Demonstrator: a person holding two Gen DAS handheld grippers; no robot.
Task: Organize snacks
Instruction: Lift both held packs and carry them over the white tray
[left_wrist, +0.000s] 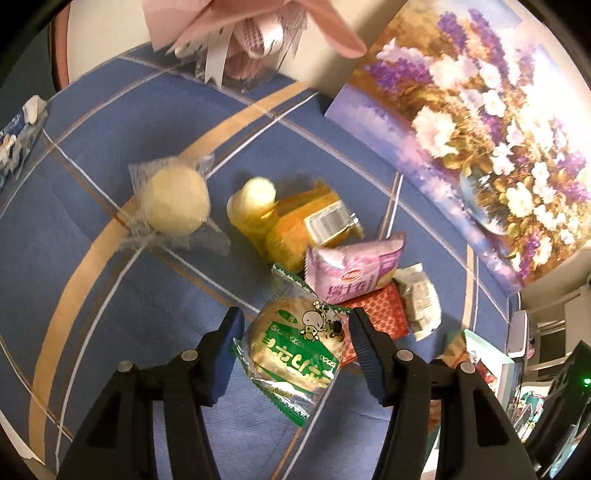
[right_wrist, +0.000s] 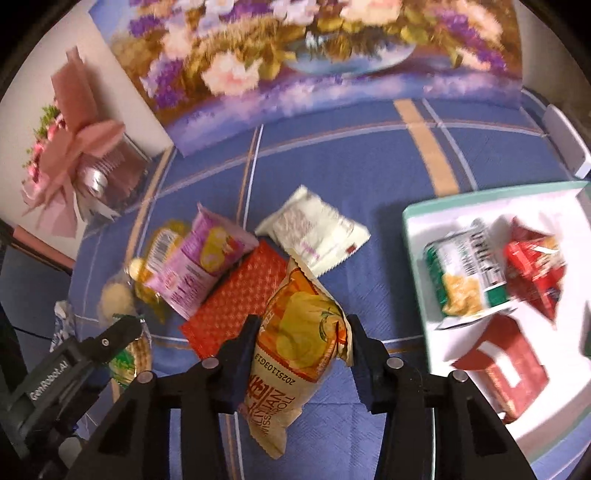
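Observation:
My left gripper (left_wrist: 295, 318) is shut on a green-wrapped round cake packet (left_wrist: 295, 350), held just above the blue tablecloth (left_wrist: 74, 229). My right gripper (right_wrist: 303, 324) is shut on an orange swiss-roll packet (right_wrist: 291, 373), which hangs tilted between the jaws. Loose snacks lie in a heap beyond both: a pink packet (right_wrist: 199, 266), a red patterned packet (right_wrist: 236, 302), a white packet (right_wrist: 314, 232) and a yellow-orange packet (left_wrist: 291, 221). A pale round bun in a clear wrapper (left_wrist: 175, 201) lies apart to the left. The left gripper's body (right_wrist: 74, 362) shows at the right wrist view's lower left.
A white box with a teal rim (right_wrist: 413, 221) stands at the right and holds a green packet (right_wrist: 465, 266), a red packet (right_wrist: 535, 269) and a red carton (right_wrist: 506, 369). A flower painting (left_wrist: 480, 129) and a pink bouquet (left_wrist: 240, 33) stand at the back. A blue packet (left_wrist: 18, 140) lies far left.

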